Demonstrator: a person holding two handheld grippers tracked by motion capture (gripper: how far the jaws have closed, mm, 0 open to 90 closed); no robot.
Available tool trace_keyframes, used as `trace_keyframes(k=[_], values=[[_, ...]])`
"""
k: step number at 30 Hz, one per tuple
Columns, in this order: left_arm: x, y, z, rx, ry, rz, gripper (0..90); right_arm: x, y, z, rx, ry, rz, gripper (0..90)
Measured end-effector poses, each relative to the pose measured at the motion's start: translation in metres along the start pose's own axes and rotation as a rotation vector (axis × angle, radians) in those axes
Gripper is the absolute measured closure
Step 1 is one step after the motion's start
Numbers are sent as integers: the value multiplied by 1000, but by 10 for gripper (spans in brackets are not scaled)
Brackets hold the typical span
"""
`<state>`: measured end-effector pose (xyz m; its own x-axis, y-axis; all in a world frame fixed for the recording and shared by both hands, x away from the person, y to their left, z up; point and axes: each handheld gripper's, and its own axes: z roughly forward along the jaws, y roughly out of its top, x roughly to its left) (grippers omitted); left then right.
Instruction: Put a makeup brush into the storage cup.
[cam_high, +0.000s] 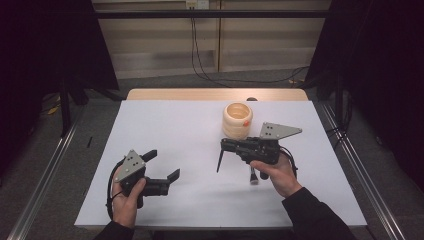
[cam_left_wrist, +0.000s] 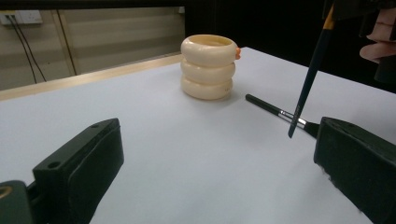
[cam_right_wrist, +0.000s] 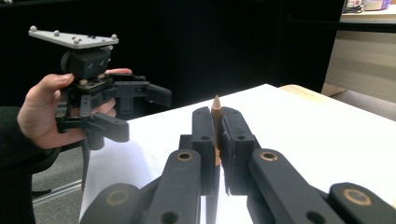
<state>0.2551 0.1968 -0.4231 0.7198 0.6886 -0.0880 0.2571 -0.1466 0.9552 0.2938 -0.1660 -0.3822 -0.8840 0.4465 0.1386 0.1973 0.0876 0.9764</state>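
In the high view the right gripper (cam_high: 223, 145) sits right of centre in the frame, its jaws clamped on a thin dark brush (cam_high: 220, 161) that hangs slanting down from them toward the white table (cam_high: 165, 120). The right gripper view shows the same brush's orange-brown tip (cam_right_wrist: 216, 103) sticking up between the pressed-together jaws at mid-frame. A second brush (cam_high: 252, 176) lies flat on the table just below the right hand (cam_high: 278, 172); in the left gripper view it lies at centre right, near the hanging brush's lower end. A cream ringed holder (cam_high: 237, 120) stands upright above the right gripper, near the table's far edge. The left gripper (cam_high: 162, 165) is at lower left, jaws wide apart and holding nothing.
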Motion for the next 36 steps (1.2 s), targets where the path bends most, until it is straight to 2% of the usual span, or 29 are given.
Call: trace_keyframes(k=[3,4,5,6,7,8,11,13,14,16,18,22,29,32,33,36], values=[[5,-4,-8,-7,-12,11,16,-3,1,-4,-4,-18,5,856],[5,-5,-11,-32,7,1,16,-3,1,-4,-4,-18,5,856],[5,-4,-13,-32,31,18,11,-4,1,-5,-12,-26,14,856],[4,-4,-14,-34,25,29,11,-4,1,-5,-12,-26,14,856],[4,-6,-15,-46,18,20,10,-4,1,-6,-10,-29,10,856],[3,-8,-15,-43,24,13,7,-5,2,-7,-15,-35,13,856],[1,-12,-11,-14,7,47,9,-8,2,-8,-20,-39,11,856],[0,-14,-10,-6,7,37,10,-9,3,-10,-21,-48,16,856],[1,-14,-10,-9,-7,43,11,-11,3,-11,-22,-51,14,856],[2,-15,-11,-11,13,21,11,-14,2,-11,-29,-62,28,856],[3,-16,-12,-11,25,15,11,-17,2,-11,-24,-68,26,856],[5,-16,-13,-15,29,10,11,-23,4,-13,-36,-85,33,856],[5,-16,-14,-20,30,11,10,-35,16,-16,-38,-114,23,856],[6,-16,-14,-20,13,2,10,-39,23,-17,-44,-118,20,856],[5,-16,-14,-18,25,8,10,-41,25,-17,-38,-121,18,856],[6,-15,-15,-19,26,8,9,-50,33,-19,-24,-150,18,856]])
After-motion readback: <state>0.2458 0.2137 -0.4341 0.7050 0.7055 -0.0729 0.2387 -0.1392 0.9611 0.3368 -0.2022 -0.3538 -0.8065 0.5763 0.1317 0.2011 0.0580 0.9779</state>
